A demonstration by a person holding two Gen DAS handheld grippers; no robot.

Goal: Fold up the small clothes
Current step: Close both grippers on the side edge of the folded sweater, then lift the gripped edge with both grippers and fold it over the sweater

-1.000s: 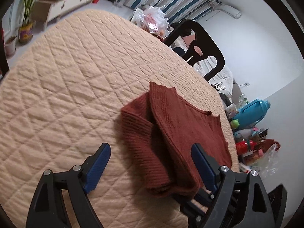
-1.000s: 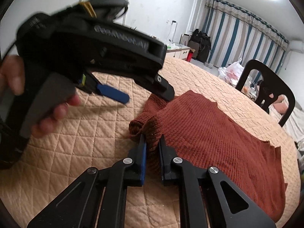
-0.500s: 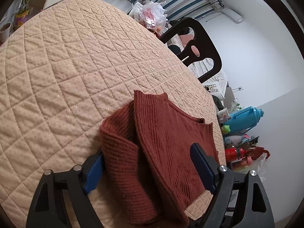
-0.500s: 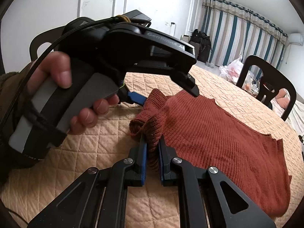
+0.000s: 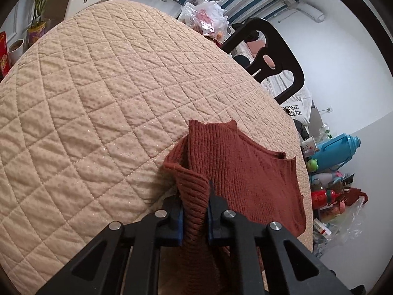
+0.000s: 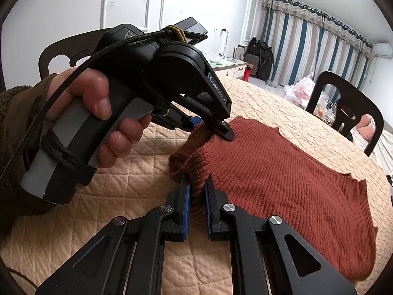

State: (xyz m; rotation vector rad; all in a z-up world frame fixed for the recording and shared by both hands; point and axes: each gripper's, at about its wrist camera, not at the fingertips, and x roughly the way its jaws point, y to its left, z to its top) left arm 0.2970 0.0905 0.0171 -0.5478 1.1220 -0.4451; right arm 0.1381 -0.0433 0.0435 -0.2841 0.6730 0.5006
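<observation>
We are reading "CenRobot.AI" in pale letters along the black side plate of the left claw (image 6: 216, 129) in the right wrist view. On its top housing we are making out small white print, too blurred to read. In the left wrist view, black lettering on a white cloth (image 5: 293, 110) behind the chair is appearing upside down, unreadable.

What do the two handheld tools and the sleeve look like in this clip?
Both tools are matte black with blue pads and silver screw heads on the finger links. The left tool has a grey-and-black handle, white "GenRobot.AI" lettering on its side, a braided black cable and a yellow cord knotted on top. The right tool shows the same build. The sleeve is dark olive fleece.
</observation>
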